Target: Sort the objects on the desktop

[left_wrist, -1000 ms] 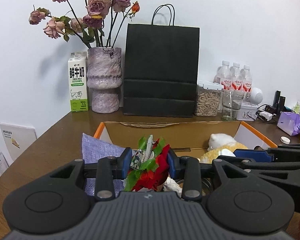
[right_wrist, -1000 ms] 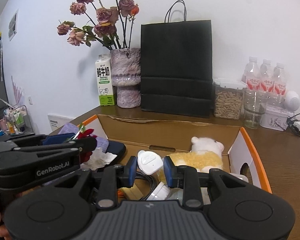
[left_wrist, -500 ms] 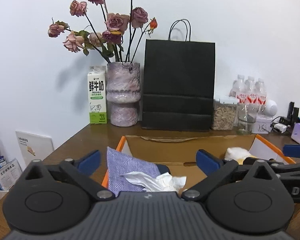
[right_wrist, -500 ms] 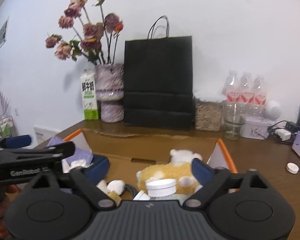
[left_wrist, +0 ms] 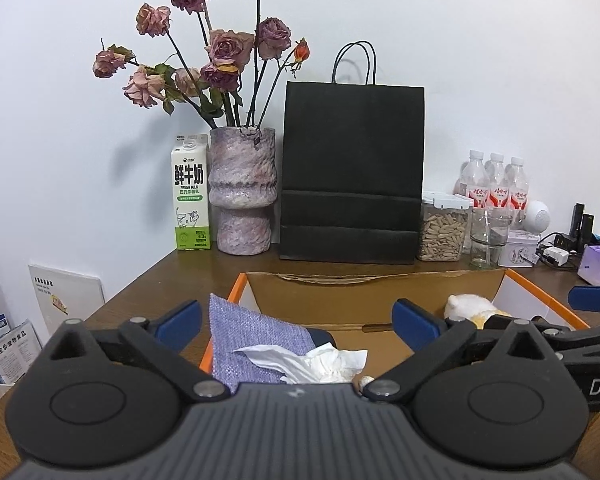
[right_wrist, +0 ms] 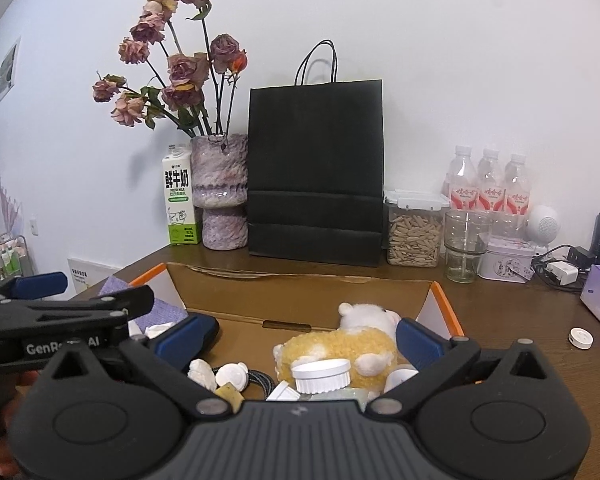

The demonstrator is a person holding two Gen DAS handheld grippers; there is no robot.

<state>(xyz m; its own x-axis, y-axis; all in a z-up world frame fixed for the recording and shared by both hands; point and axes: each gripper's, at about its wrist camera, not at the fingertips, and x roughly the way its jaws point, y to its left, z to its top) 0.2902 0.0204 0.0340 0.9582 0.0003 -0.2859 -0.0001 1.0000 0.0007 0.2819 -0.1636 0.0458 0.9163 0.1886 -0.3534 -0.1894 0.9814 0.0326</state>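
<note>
Left wrist view: left claw [left_wrist: 296,318] spread wide over woven purple cloth [left_wrist: 256,336] and crumpled tissue [left_wrist: 312,362]; right claw [right_wrist: 300,338] spread over fuzzy plush toy [right_wrist: 340,350] at 12 o'clock.

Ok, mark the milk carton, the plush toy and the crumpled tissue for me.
milk carton [left_wrist: 192,196]: left wrist view, on its printed front face.
plush toy [right_wrist: 340,346]: right wrist view, on its yellow body, inside the box.
crumpled tissue [left_wrist: 320,362]: left wrist view, on its white middle folds.
</note>
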